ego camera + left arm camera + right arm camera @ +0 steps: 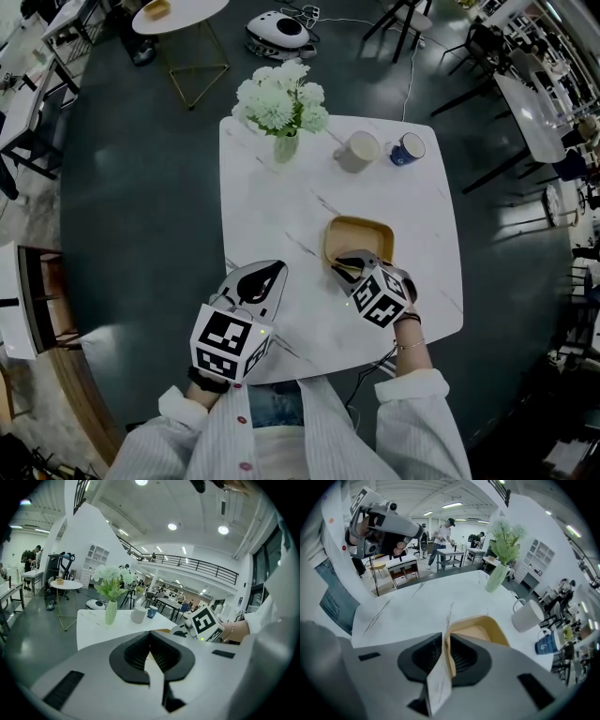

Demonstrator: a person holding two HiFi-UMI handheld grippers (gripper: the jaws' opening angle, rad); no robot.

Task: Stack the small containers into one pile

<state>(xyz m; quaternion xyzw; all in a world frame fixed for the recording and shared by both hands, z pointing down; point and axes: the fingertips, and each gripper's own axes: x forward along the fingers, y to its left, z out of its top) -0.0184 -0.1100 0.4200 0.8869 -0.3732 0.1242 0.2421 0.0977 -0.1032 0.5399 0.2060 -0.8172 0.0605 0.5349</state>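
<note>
A small tan square container [359,239] sits on the white marble table [272,216], right of its middle. My right gripper [345,263] is at the container's near rim, shut on that wall; in the right gripper view the container's [480,631] thin wall runs between the pads of the right gripper [445,638]. I cannot tell whether it is one container or several nested. My left gripper [272,270] hovers over the table's near left part, apart from the container, its jaws shut with nothing between them. In its own view the left gripper [150,634] faces the right gripper's marker cube [205,623].
At the table's far edge stand a vase of white flowers [281,108], a beige mug [357,151] and a blue mug [407,149]. Beyond the table are a round side table [178,14] and a white device [278,31] on the dark floor. A wooden bench [37,300] is at the left.
</note>
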